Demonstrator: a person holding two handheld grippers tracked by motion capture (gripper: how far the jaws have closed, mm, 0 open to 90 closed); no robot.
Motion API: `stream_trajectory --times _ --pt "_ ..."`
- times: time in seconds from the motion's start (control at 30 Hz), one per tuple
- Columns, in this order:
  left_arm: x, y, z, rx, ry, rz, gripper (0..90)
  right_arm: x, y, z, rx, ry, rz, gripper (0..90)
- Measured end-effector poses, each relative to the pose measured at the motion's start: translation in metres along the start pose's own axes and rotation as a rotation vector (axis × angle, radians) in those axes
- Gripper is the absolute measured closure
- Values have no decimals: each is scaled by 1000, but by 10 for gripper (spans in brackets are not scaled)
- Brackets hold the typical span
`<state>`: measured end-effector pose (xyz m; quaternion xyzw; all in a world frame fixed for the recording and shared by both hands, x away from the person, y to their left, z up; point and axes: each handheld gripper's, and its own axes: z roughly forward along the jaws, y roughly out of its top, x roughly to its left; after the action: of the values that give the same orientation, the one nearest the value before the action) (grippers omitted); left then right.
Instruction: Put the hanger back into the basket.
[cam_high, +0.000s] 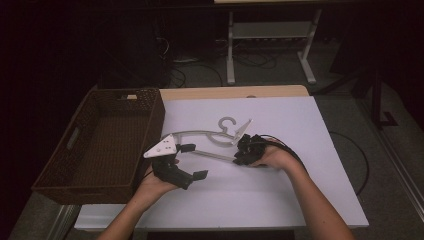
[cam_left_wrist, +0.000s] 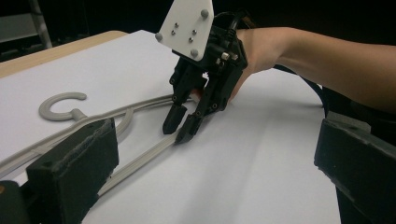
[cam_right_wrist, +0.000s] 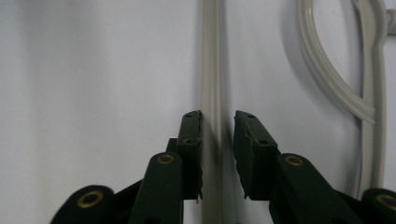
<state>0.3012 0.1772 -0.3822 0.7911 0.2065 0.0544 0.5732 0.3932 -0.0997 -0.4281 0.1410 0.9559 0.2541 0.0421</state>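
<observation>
Seen from the high view: one grey hanger (cam_high: 210, 142) lying flat on the white table (cam_high: 280, 195), near its middle, hook (cam_high: 226, 121) pointing away from the person. One brown woven basket (cam_high: 105, 145) at the table's left edge, just beside the hanger's left end. Two grippers, one in each hand. Left gripper (cam_high: 192, 161) held over the hanger's left part, jaws spread wide with nothing between them. Right gripper (cam_high: 239, 159) down at the hanger's lower bar (cam_high: 212, 155), its jaw gap too small to judge there.

Shown closer in the right gripper view: right gripper (cam_right_wrist: 218, 154) with jaws partly apart, straddling the lower bar (cam_right_wrist: 211, 70); left jaw just beside or touching it, a gap left at the right jaw, so not clamped. Curved arm (cam_right_wrist: 327, 79) of the hanger off to the right.

Added by the left gripper view: the hook (cam_left_wrist: 60, 105) on the white surface, the right gripper (cam_left_wrist: 180, 128) tilted steeply down, tips at the bar, grey three-cornered plate (cam_left_wrist: 187, 23) on top, forearm (cam_left_wrist: 327, 60) behind it.
</observation>
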Motion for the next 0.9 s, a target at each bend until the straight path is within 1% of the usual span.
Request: stream_trajectory --times 0.13,0.23,0.27,0.4,0.5,0.73,0.9 --pt "0 0 0 1 -2 0 0 0 0 2 9 5 -10 745" --pt "0 0 1 2 -2 -2 0 0 -1 2 8 14 -9 762" --pt "0 0 1 3 -2 -2 0 -1 -1 2 8 23 -10 790" --pt "0 0 0 3 -3 0 0 -2 -2 1 6 27 -14 795" --pt "0 -1 1 5 -3 -2 0 -4 -3 1 0 39 -9 800" --pt "0 -1 1 9 -3 -3 0 -5 -9 -5 14 27 -5 801" --pt "1 -2 1 8 0 -5 0 -5 -22 -15 23 16 -3 801"
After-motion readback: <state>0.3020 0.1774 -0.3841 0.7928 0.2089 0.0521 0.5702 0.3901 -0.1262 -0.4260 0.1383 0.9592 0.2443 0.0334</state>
